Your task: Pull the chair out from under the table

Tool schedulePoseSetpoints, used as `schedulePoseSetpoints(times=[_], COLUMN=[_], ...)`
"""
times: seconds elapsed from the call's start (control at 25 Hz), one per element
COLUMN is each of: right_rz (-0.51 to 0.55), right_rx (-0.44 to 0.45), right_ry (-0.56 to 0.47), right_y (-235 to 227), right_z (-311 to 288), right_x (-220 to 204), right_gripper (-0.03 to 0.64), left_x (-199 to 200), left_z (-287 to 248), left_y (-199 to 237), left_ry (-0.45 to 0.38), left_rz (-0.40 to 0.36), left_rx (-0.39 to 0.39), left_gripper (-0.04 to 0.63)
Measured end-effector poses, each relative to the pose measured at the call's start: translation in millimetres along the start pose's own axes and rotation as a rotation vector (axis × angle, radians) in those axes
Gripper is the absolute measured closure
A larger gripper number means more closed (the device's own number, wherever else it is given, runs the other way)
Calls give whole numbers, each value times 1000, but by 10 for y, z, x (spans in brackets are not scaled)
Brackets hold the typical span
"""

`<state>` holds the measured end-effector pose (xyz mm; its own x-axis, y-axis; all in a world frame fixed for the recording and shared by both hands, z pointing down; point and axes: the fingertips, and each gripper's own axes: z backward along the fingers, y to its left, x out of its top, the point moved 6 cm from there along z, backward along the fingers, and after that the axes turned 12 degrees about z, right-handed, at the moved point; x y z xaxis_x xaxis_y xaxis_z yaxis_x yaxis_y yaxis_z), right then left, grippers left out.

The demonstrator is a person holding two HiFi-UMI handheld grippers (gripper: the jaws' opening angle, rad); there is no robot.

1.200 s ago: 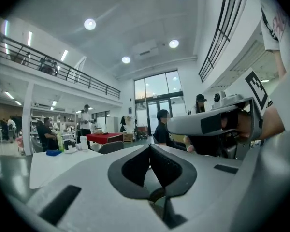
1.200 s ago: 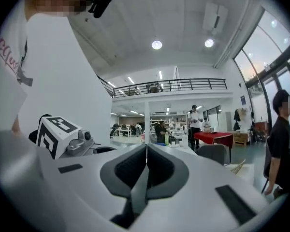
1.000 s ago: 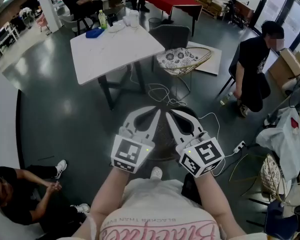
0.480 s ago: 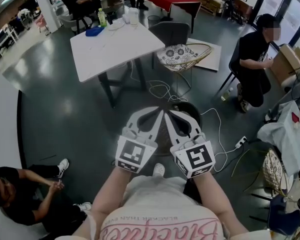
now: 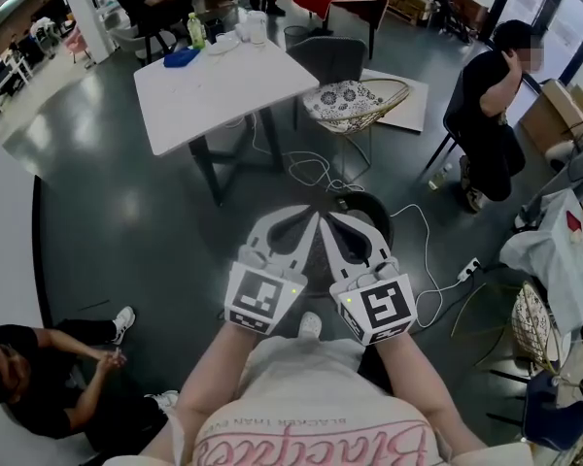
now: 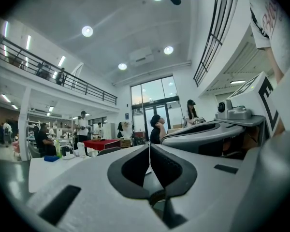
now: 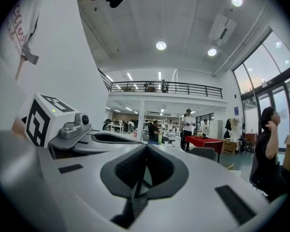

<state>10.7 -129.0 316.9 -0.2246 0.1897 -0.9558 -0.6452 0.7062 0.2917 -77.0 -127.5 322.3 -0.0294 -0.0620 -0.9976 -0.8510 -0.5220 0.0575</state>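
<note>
Left gripper (image 5: 309, 219) and right gripper (image 5: 332, 221) sit side by side, each with jaws pressed together, empty. The grey moulded chair (image 5: 330, 63) stands against the white rectangular table's (image 5: 223, 100) far-right side; a green bottle (image 5: 196, 33) stands on the table's far end.

Grey chair (image 5: 332, 61) stands apparently tucked against white table (image 5: 214, 95).

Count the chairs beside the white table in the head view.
2. A grey chair stands at the white table's far right corner; a wicker chair with a patterned cushion stands just nearer, beside its right edge. Others may be hidden.
</note>
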Motion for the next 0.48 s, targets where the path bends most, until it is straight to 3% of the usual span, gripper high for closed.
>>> schedulePoseSetpoints(times=[0.48], right_rz=[5], right_rx=[-24], right_ry=[15], right_y=[-18], right_z=[-1], right_x=[-51], right_gripper=[612], left_x=[9], left_z=[-14], left_y=[29], left_ry=[-14], left_rz=[10], left_rx=[1], left_gripper=[589])
